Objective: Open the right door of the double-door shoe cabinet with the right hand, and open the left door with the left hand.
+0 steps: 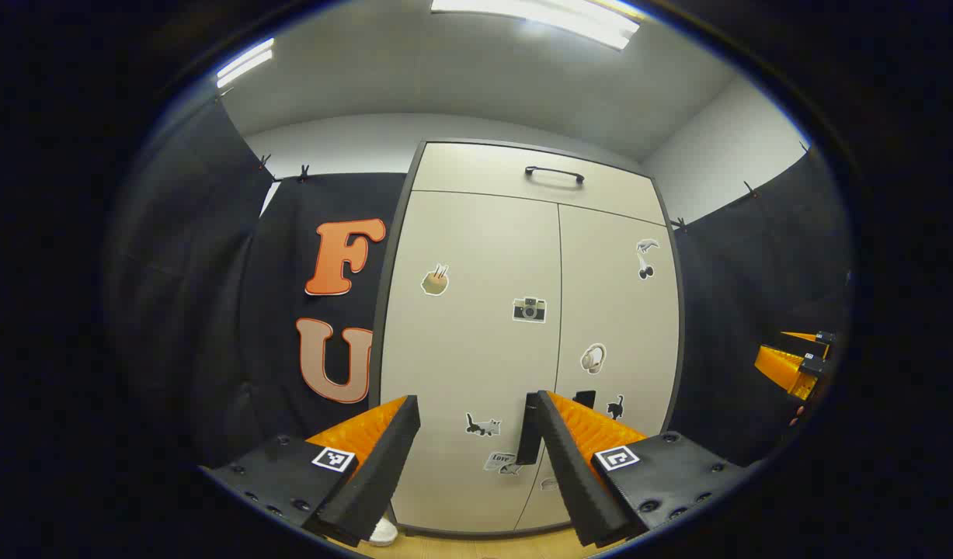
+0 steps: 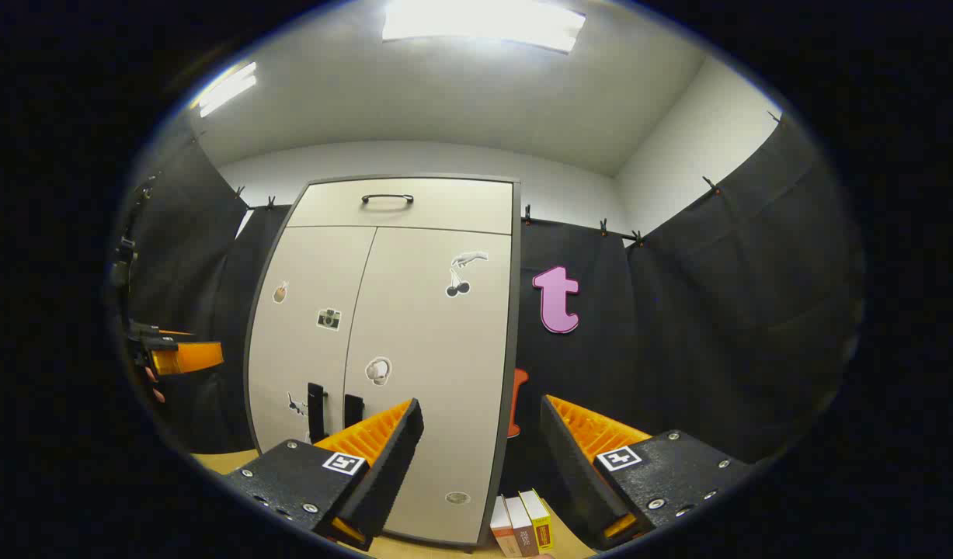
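A tall beige double-door shoe cabinet [image 1: 484, 256] stands ahead, both doors closed and dotted with stickers. In the left gripper view my left gripper [image 1: 470, 454] is open, a short way in front of the left door [image 1: 460, 365]; the left door's dark handle [image 1: 529, 427] sits just beside its right finger. The right door's handle [image 1: 585, 398] peeks above that finger. The other gripper [image 1: 794, 365] shows at the far right edge. In the right gripper view my right gripper [image 2: 480, 458] is open, aimed at the right door's [image 2: 437, 365] outer edge; both handles [image 2: 315, 411] [image 2: 353, 409] stand lower left.
A drawer front with a dark handle [image 1: 554, 174] tops the cabinet. Black cloth walls flank it on both sides. Several small boxes [image 2: 523, 524] stand on the wooden floor by the cabinet's right corner. A white object [image 1: 383, 532] lies at its left foot.
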Action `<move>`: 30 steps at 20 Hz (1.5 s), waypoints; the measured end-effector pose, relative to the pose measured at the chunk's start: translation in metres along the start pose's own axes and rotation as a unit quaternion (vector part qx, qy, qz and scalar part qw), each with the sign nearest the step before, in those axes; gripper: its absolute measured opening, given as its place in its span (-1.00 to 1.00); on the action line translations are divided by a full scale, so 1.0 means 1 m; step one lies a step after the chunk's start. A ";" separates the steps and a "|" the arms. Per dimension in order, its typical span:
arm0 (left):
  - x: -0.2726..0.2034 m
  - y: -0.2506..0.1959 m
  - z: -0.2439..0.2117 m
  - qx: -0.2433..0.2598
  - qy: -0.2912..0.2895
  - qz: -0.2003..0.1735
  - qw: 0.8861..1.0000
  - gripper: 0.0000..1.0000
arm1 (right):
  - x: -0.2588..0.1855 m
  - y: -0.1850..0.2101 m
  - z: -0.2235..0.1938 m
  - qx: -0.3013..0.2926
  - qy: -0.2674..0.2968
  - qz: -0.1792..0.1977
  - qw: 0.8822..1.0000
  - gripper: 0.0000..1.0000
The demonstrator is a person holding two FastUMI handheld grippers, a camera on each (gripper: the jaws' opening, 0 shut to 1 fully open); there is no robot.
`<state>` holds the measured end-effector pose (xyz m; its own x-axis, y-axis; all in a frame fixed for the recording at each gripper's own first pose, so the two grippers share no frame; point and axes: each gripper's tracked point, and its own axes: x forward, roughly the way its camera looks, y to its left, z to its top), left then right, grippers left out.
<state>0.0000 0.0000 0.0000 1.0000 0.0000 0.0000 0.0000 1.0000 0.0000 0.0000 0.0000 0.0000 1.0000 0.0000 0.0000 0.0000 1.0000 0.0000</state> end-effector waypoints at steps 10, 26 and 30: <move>-0.009 -0.023 -0.001 0.002 0.000 -0.027 1.000 0.93 | -0.006 0.000 -0.013 0.031 0.023 0.017 0.999 0.85; -0.005 -0.014 0.005 -0.008 -0.018 -0.026 0.999 0.90 | -0.001 0.013 -0.016 0.019 0.016 0.013 1.000 0.85; -0.003 -0.011 0.008 -0.002 -0.026 -0.029 0.999 0.96 | 0.006 0.019 -0.020 0.013 0.013 0.006 1.000 0.86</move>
<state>-0.0027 -0.0111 0.0081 0.9969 -0.0575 0.0529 0.0577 0.9983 -0.0024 0.0056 0.0189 -0.0195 0.9996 0.0116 -0.0254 -0.0110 0.9996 0.0252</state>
